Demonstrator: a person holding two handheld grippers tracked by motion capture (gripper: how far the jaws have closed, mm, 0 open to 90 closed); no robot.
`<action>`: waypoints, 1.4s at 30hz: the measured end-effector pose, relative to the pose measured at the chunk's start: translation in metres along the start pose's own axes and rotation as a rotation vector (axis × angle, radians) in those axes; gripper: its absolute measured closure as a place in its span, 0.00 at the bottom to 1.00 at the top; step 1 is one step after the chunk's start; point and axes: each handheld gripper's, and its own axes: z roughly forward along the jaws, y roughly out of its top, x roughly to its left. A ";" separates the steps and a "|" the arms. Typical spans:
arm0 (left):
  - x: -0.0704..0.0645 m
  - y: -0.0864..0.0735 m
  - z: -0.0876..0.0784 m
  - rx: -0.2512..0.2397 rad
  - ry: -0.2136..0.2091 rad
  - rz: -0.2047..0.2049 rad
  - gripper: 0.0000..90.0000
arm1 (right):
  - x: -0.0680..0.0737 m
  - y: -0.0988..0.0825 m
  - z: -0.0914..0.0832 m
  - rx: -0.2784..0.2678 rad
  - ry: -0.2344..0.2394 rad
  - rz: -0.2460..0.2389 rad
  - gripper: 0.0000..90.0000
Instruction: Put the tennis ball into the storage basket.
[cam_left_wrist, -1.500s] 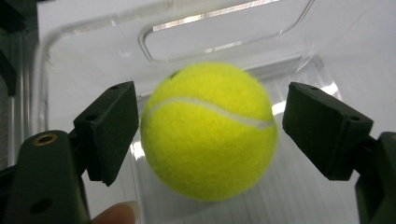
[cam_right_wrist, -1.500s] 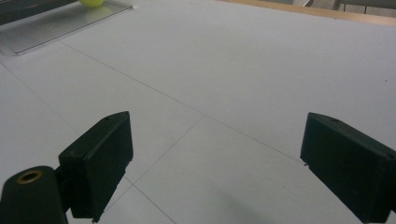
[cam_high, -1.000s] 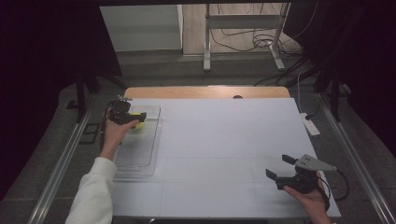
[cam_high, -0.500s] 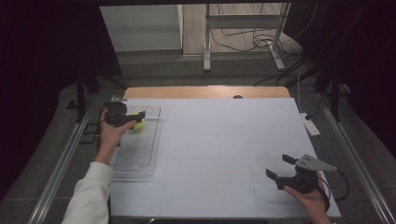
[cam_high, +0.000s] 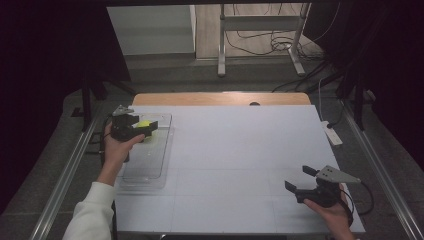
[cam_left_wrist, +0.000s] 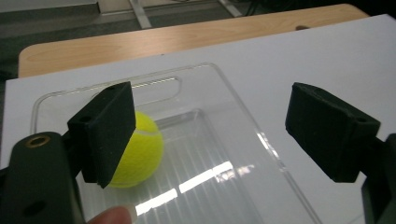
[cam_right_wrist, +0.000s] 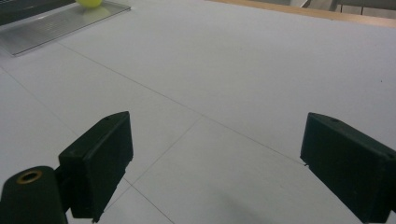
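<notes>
Yellow tennis ball (cam_left_wrist: 139, 150) lay in the far end of the clear plastic tray (cam_left_wrist: 243, 140) at the left of the white table (cam_high: 240, 150), partly hidden behind one black jaw. Left gripper (cam_left_wrist: 210, 135) hovered over the tray, jaws apart, nothing pressed between. Right gripper (cam_high: 300, 179) well apart, near the front right corner, jaws spread wide over bare white surface.

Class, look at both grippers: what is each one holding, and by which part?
Nothing is held. The left gripper stands open above the tennis ball in the clear tray; the right gripper is open and empty.
</notes>
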 end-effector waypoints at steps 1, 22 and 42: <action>-0.002 0.000 -0.002 -0.007 -0.006 0.003 0.20 | 0.000 0.000 0.000 0.000 -0.001 -0.001 0.11; -0.035 -0.025 -0.029 -0.064 -0.139 0.032 0.19 | -0.001 0.000 -0.001 -0.006 0.000 0.006 0.11; -0.069 -0.064 -0.042 -0.065 -0.195 0.081 0.19 | -0.002 0.002 -0.002 -0.019 0.005 0.004 0.11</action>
